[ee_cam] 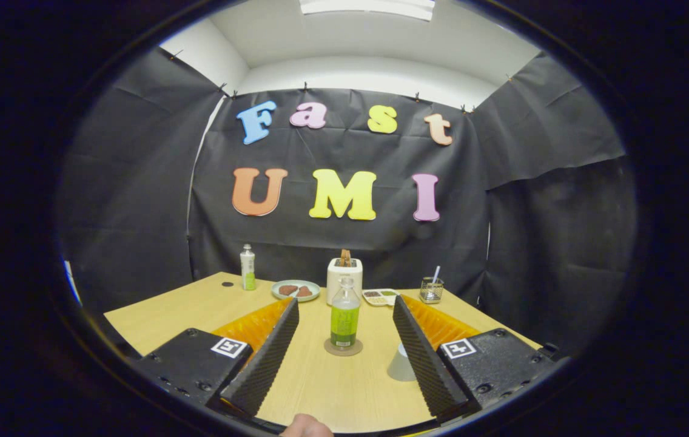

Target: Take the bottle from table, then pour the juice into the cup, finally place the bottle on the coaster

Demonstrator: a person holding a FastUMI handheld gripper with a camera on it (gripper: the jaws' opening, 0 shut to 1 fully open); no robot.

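A clear bottle (344, 320) with green juice in its lower half stands upright on a round brown coaster (343, 348), just ahead of my fingers and centred between them. A pale cup (401, 364) sits on the wooden table (168, 318) close to my right finger, partly hidden by it. My gripper (344, 358) is open, with both fingers wide apart and nothing between them. The bottle is free of both fingers.
Beyond the bottle stand a white toaster (344, 274) with bread in it, a plate (295, 290) with food, a small tray (381, 297) and a wire pen holder (431, 290). A second green-labelled bottle (248, 267) stands at the far left. A fingertip (307, 426) shows below.
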